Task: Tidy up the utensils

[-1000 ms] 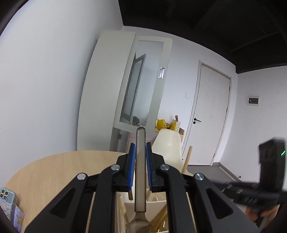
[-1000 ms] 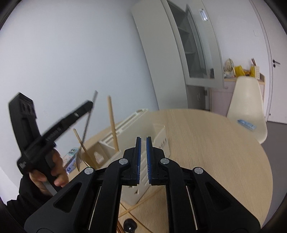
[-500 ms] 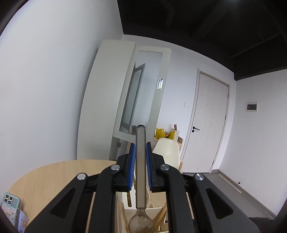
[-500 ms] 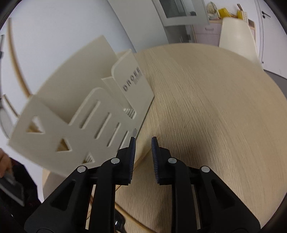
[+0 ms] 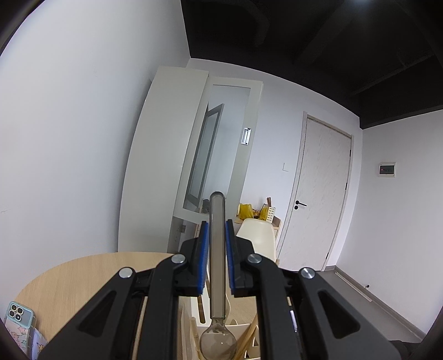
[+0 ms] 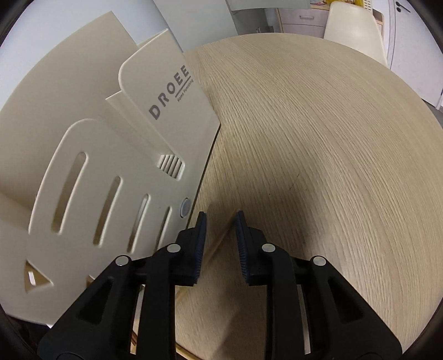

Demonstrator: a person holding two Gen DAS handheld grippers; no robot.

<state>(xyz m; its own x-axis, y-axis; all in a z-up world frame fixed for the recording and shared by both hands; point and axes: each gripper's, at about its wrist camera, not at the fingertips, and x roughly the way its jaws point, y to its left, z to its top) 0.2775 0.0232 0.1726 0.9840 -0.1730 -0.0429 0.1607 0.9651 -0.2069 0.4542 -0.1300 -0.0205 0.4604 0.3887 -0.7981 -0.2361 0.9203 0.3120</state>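
Note:
My left gripper (image 5: 217, 224) points level and is shut on the handle of a translucent grey spoon (image 5: 217, 263). The spoon's bowl hangs toward the camera over the cream utensil holder (image 5: 193, 313), where wooden chopsticks (image 5: 249, 335) stand. In the right wrist view, my right gripper (image 6: 220, 218) tilts down at the wooden table (image 6: 318, 152), close beside the slotted cream holder (image 6: 110, 166) marked "DROEE". Its jaws stand slightly apart. A wooden chopstick (image 6: 218, 243) lies on the table beneath the gap, and the pads do not press on it.
A phone in a light blue case (image 5: 19, 318) lies at the table's left edge (image 5: 83, 277). A cream chair (image 6: 351, 25) stands beyond the table's far side, with a cabinet and a white door behind it.
The right gripper has dropped and tipped down toward the table beside the holder, and its jaws have parted. The left gripper has kept its hold on the spoon and barely shifted.

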